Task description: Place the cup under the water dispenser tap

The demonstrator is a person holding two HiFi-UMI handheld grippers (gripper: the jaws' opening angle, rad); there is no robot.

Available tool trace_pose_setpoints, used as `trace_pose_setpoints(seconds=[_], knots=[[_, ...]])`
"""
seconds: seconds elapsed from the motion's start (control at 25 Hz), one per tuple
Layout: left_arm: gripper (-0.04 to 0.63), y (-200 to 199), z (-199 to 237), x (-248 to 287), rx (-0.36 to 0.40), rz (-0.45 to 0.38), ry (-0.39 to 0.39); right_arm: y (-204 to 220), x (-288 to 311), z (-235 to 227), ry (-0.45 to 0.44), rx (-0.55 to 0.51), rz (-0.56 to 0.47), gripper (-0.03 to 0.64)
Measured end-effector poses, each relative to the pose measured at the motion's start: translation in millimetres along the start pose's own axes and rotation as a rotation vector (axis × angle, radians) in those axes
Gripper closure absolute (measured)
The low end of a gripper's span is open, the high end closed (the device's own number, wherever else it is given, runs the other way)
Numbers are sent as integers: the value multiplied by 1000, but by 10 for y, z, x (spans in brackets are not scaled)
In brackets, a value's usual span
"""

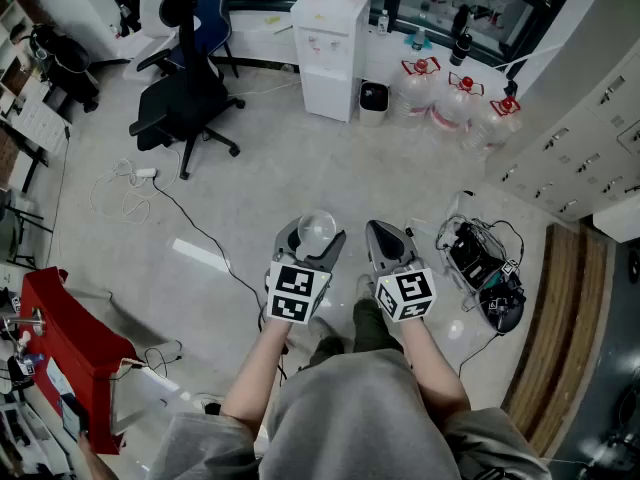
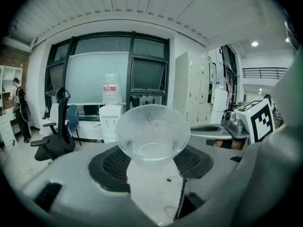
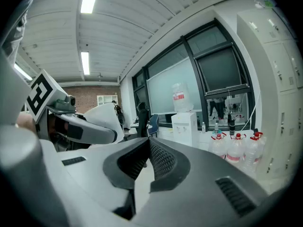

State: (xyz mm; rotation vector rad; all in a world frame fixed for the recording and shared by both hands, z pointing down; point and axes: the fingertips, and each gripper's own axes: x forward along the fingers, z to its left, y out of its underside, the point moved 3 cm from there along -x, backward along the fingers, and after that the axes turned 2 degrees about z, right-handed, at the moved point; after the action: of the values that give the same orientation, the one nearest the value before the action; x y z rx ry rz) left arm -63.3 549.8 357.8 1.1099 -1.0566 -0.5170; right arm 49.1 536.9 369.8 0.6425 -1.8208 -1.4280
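The cup (image 2: 151, 131) stands nearly upright, its mouth up and its long axis about vertical. It is well apart from the water dispenser (image 1: 330, 53), on the near side of it. Our left gripper (image 1: 312, 236) grasps the cup: the jaws stand wide, with the pads against its lower wall. Our right gripper (image 3: 147, 143) is clenched on nothing. Only the left gripper view shows the pads on the cup; only the head view shows the floor (image 1: 300, 168) between cup and dispenser.
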Motion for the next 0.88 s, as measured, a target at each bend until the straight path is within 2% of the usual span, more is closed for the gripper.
trace_pose_setpoints(seconds=[0.12,0.48,0.88], knots=[[314,-9,-99,-74,-2,-12,8,-7,-52,71,-9,-5,4,606],[314,-38,-175,-25,-2,7,-33,-32,-56,22,-37,-6,-7,606],[313,-178,-344,384,-7,35,-43,-24,-95,-494,-45,28,-15,604]])
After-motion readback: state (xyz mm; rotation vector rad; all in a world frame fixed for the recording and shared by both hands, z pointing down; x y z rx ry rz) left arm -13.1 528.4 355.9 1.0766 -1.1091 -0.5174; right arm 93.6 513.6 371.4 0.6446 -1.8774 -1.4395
